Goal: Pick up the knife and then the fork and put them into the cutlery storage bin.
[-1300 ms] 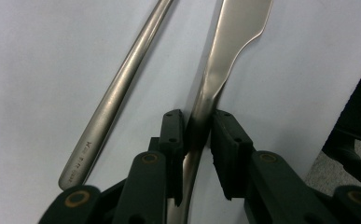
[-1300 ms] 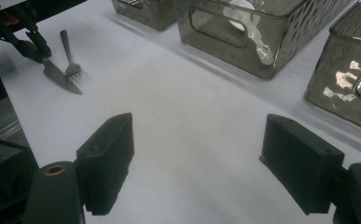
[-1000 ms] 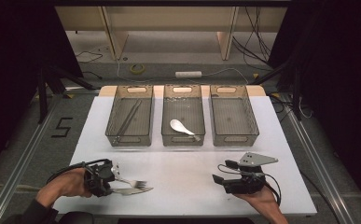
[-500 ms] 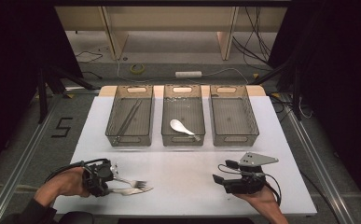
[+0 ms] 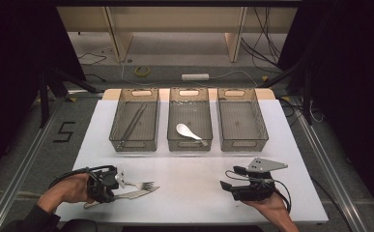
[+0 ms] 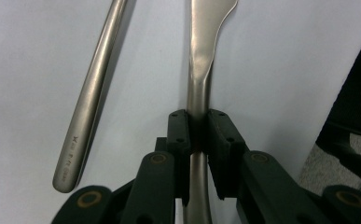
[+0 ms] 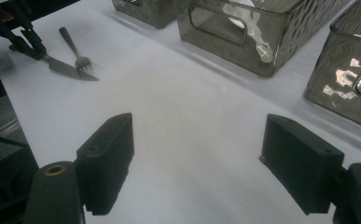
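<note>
The left gripper (image 5: 119, 180) lies low over the near left part of the white desk (image 5: 194, 193), and its fingers (image 6: 178, 133) have just been closing; in the left gripper view the two black pads now press on either side of the knife (image 6: 201, 84), clamped on the narrow neck of its handle. The knife lies flat on the desk, its long axis running straight out ahead of the fingers, the handle passing back between them and the broader blade pointing away from them; in the high view the blade tip points to the right, toward the middle of the desk. Just beside the knife, on the far side of the fingers in the high view, lies the fork (image 5: 143, 185), its tines also to the right and its handle roughly in line with the knife, angled a little so that the two draw close toward the tine end. In the left gripper view the fork's rounded handle end (image 6: 71, 172) sits left of the fingers, apart from them. The right gripper (image 5: 230, 186) rests in the person's hand at the near right, well apart from the cutlery, its fingers (image 7: 106, 163) spread wide with nothing but bare desk between them.
</note>
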